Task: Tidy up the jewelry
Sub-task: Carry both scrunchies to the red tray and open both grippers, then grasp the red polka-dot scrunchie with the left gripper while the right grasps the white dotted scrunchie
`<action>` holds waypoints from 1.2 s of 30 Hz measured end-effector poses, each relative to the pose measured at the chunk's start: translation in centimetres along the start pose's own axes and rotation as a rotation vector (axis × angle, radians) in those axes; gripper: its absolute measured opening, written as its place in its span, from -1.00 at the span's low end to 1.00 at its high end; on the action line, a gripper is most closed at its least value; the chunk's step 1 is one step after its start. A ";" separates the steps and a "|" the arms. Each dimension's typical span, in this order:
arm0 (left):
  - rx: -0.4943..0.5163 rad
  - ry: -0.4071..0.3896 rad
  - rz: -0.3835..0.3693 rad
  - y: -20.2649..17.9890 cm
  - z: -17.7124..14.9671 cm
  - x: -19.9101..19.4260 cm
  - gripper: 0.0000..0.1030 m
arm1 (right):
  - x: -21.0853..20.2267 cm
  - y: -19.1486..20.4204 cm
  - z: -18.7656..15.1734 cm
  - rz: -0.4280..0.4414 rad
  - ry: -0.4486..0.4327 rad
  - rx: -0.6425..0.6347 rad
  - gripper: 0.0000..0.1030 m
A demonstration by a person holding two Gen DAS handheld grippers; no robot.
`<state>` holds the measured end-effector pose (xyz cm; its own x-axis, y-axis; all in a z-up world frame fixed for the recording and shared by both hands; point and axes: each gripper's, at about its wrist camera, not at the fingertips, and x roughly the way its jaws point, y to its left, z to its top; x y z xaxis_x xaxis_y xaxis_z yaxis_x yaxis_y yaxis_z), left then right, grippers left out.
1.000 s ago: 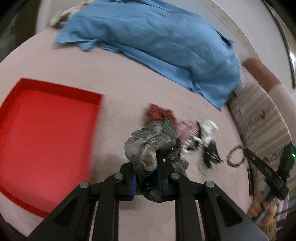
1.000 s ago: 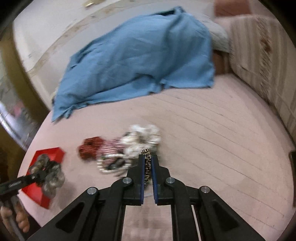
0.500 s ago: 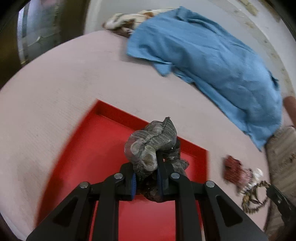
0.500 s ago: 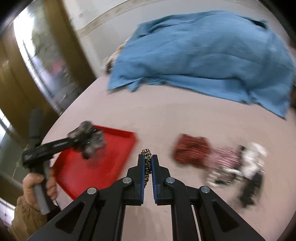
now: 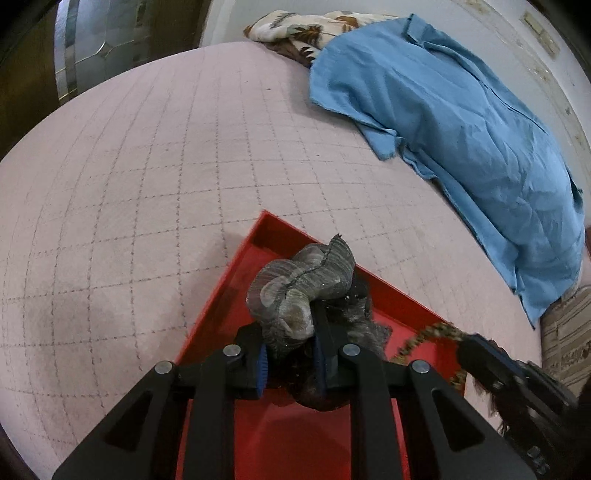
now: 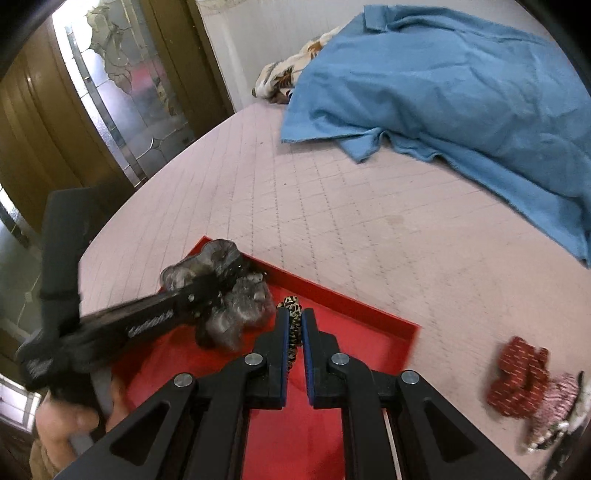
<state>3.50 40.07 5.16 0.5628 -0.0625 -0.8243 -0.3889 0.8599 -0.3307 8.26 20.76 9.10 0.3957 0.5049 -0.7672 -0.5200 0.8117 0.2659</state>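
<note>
A red tray [image 5: 402,299] [image 6: 354,314] lies on the pink quilted bed. My left gripper [image 5: 290,354] [image 6: 221,284] hangs over the tray's far corner, shut on a grey ruffled scrunchie [image 5: 303,284] [image 6: 240,306]. My right gripper [image 6: 294,325] [image 5: 465,343] is beside it over the tray, shut on a thin leopard-print hair band [image 6: 293,317] [image 5: 424,332]. A red patterned scrunchie [image 6: 517,373] and a pink-white one [image 6: 554,402] lie on the bed to the tray's right.
A blue cloth [image 5: 461,122] [image 6: 443,85] covers the far right of the bed, with a floral cloth [image 5: 295,26] behind it. A door with patterned glass [image 6: 122,92] stands at the left. A hand [image 6: 74,424] grips the left handle.
Both grippers have swung left from the pile of scrunchies to above the red tray, each carrying its item. The pile has slid out to the right edge of the right wrist view.
</note>
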 end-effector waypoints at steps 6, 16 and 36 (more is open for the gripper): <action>-0.011 -0.004 -0.020 0.2 0.1 -0.1 -0.47 | 3.1 -0.6 -0.4 -0.012 0.059 0.032 -0.83; -0.017 -0.020 -0.089 -0.3 0.1 -0.8 0.01 | 2.5 -2.0 -1.2 -0.045 0.060 0.061 -0.18; 0.183 -0.127 -0.042 -6.5 -7.3 -6.0 0.19 | -15.6 -13.6 -13.7 -0.181 -0.064 0.239 0.18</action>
<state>-2.70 31.18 8.93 0.6676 -0.0459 -0.7431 -0.2306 0.9363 -0.2650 -1.26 -2.14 9.44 0.5166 0.3567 -0.7784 -0.2467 0.9325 0.2636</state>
